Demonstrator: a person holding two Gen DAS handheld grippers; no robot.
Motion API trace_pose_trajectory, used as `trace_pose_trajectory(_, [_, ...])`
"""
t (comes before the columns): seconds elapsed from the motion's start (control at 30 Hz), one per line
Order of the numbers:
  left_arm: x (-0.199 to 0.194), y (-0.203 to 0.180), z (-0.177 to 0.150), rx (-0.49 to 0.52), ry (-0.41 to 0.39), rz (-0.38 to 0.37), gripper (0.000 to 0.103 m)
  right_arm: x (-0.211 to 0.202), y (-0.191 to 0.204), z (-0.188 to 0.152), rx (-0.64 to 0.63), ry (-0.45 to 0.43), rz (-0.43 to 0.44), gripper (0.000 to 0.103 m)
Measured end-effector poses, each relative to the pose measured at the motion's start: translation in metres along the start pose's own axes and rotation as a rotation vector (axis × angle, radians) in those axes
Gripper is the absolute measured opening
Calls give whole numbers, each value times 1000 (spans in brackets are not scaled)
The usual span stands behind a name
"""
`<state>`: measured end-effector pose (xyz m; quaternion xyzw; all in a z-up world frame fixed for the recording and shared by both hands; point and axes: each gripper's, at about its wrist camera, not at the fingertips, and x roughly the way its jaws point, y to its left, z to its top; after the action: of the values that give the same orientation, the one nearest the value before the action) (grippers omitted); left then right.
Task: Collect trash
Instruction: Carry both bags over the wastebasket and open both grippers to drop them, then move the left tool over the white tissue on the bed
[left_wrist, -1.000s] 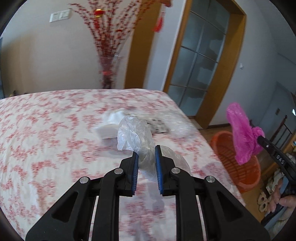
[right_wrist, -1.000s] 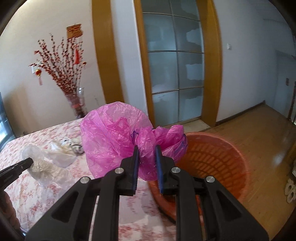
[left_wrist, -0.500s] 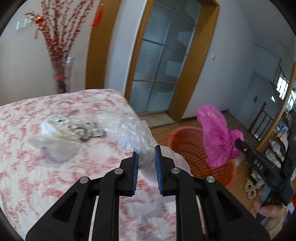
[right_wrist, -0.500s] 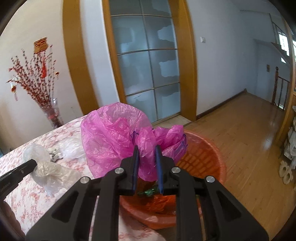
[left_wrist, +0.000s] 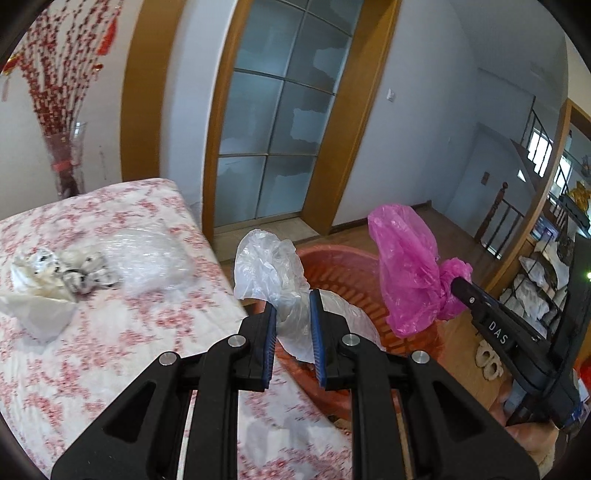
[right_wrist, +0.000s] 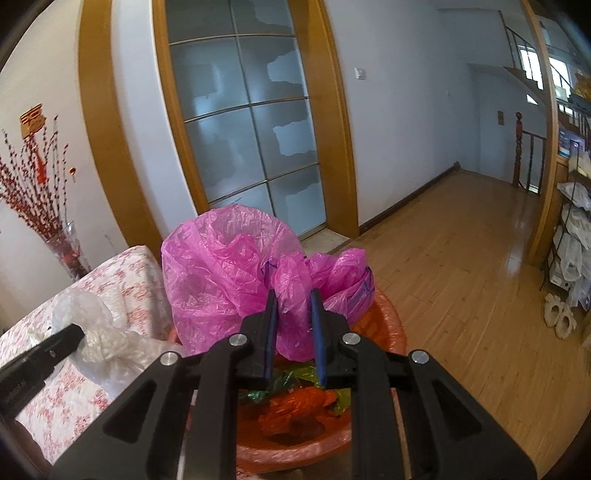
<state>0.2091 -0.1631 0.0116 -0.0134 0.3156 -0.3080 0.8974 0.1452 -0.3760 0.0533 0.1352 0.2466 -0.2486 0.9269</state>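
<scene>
1. Left wrist view: the left tool (left_wrist: 291, 306) is clamped on a crumpled clear plastic bag (left_wrist: 269, 266). A second ago that bag hung over the middle of the bed; now it hangs at the bed's edge with the orange basket (left_wrist: 354, 291) right behind and below it. In my judgement the carry is nearly over and letting go over the basket comes next.

2. Same view: the right tool (left_wrist: 458, 284) comes in from the right, closed on a pink plastic bag (left_wrist: 402, 258) that has swung from beside the basket to above its far rim. Part of a hand (left_wrist: 524, 435) shows under that tool.

3. Same view, surroundings: more trash lies on the floral bed (left_wrist: 110, 350), namely a white tissue (left_wrist: 40, 310), some crumpled grey-and-white scraps (left_wrist: 77, 273) and a clear wrapper (left_wrist: 151, 258), so further trips look necessary. A vase of red branches (left_wrist: 66, 155) stands by the wall, well apart.

4. Right wrist view: the right tool (right_wrist: 293, 302) pinches the pink plastic bag (right_wrist: 229, 273), which now sits squarely above the orange basket (right_wrist: 391, 332); earlier the basket lay off to the right. Red and green scraps (right_wrist: 295, 402) already lie inside.

5. Same view: the left tool (right_wrist: 77, 336) and its clear plastic bag (right_wrist: 107, 339) enter low on the left, just beside the basket's rim.

6. Obstacles: nothing blocks the basket's mouth, though the two bags hang close together and could brush.
</scene>
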Motion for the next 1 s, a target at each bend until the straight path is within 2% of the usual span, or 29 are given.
trace_pose_trajectory(0.2, [20,-12,-1,17,26,-17,17,11,-13,3,35,1,-16,18])
trace_pose_trajectory(0.37, [36,-20,-2,19,62,-41,18,20,-17,4,59,14,8,21])
trace_pose_trajectory(0.43, [40,-21,-4,17,71,-38,24,26,-16,4,69,27,23,22])
trace_pose_trajectory(0.47, [41,-21,-4,18,76,-35,31,28,-16,3,72,32,26,23])
trace_pose_trajectory(0.5, [42,-21,-6,18,80,-27,38,29,-17,3,71,35,26,27])
trace_pose_trajectory(0.57, [43,-19,-8,17,82,-18,43,31,-16,2,63,40,26,35])
trace_pose_trajectory(0.67, [39,-13,-11,19,84,11,48,29,-15,-2,46,36,15,44])
trace_pose_trajectory(0.8, [30,3,-15,20,80,77,54,27,-15,-6,28,39,-1,51])
trace_pose_trajectory(1.0, [10,34,-23,20,66,186,59,23,-11,-10,8,45,2,54])
